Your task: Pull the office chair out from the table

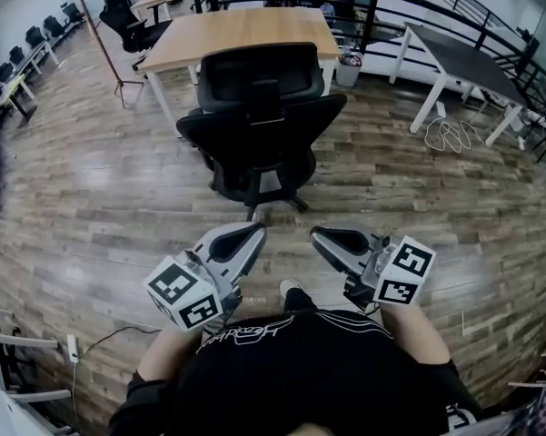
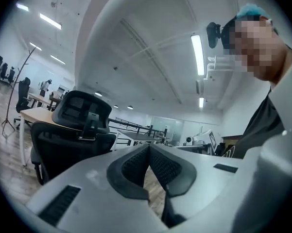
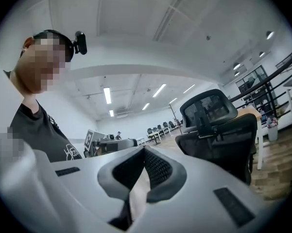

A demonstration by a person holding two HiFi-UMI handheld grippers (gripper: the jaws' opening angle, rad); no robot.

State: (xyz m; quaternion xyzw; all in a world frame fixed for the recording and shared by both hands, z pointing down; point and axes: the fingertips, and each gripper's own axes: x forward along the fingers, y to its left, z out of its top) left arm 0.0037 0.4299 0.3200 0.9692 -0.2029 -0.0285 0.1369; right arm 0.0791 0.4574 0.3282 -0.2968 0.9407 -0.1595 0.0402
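The person's black shirt (image 1: pixel 300 371) fills the bottom of the head view, cut off by the lower edge, and a white shoe (image 1: pixel 291 289) peeks out just above it. Just beyond the shirt, the left gripper (image 1: pixel 257 232) and right gripper (image 1: pixel 316 234) are held side by side, level and close to the body. Their tips lean towards each other, and each marker cube faces the camera.

Both grippers are clenched on nothing. In the left gripper view the ribbed pads (image 2: pixel 136 164) meet at the tip with only wooden floor showing through the gap behind them. In the right gripper view the pads (image 3: pixel 158 168) meet the same way.

The office chair (image 1: pixel 259 121) stands ahead of both grippers and well apart from them. Its mesh back is turned to the person, and the light wooden table (image 1: pixel 241 30) lies beyond it. The backrest overlaps the table's near edge in the head view, so how far the seat clears the table is hard to judge. The chair's base is partly hidden under the seat.

The gripper views show the chair from low down, at the left of the left gripper's frame (image 2: pixel 73 130) and at the right of the right gripper's (image 3: pixel 218 130). They also show ceiling lights, which the head view lacks. Only the head view takes in the floor (image 1: pixel 91 207) around the chair, a coat stand (image 1: pixel 100 34) and a dark table (image 1: pixel 463 57) to the right.
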